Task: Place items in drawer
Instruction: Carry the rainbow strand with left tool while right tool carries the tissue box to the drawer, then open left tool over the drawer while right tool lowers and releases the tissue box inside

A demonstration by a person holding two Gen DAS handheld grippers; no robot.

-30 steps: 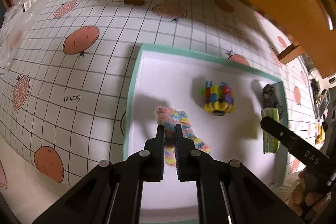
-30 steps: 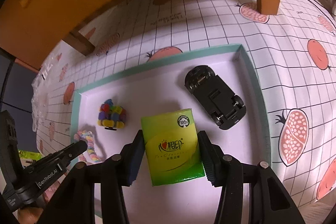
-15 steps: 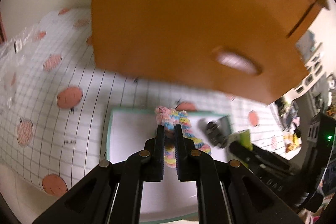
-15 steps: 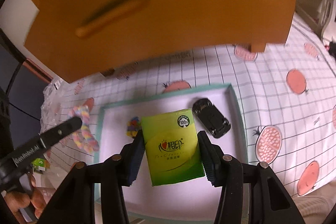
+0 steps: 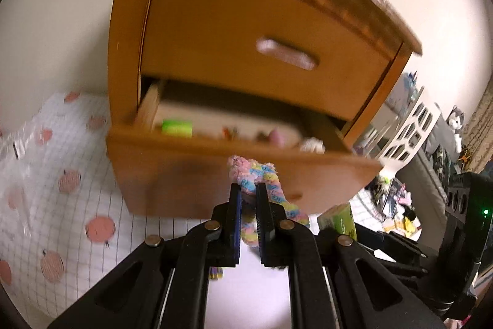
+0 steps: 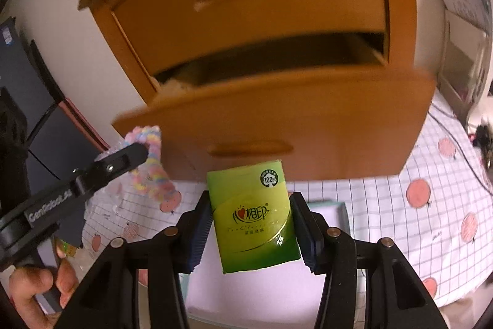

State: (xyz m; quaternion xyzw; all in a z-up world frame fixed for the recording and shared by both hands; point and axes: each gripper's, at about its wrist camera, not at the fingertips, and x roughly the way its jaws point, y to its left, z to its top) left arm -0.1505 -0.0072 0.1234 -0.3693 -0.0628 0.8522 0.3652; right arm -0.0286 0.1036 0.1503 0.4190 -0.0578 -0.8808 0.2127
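Observation:
My left gripper [image 5: 248, 190] is shut on a pastel fuzzy twisted band [image 5: 262, 174], held up in front of the open lower drawer [image 5: 191, 168] of an orange wooden cabinet. Inside the drawer lie several small items, among them a green one [image 5: 177, 128]. My right gripper [image 6: 251, 199] is shut on a green tissue pack [image 6: 252, 215], raised before the same drawer front [image 6: 308, 113]. The left gripper [image 6: 135, 151] with the band [image 6: 151, 171] appears at the left of the right wrist view. The upper drawer [image 5: 246, 36] is closed.
A white checked cloth with red fruit prints [image 6: 431, 205] covers the surface below. A teal-rimmed white tray [image 6: 343, 213] lies beneath the grippers. A hand [image 6: 34, 292] holds the left gripper's handle. Shelving and clutter [image 5: 409, 119] stand to the right.
Both grippers rose from the tray with their items and tilted up toward the cabinet. The open lower drawer has come into view.

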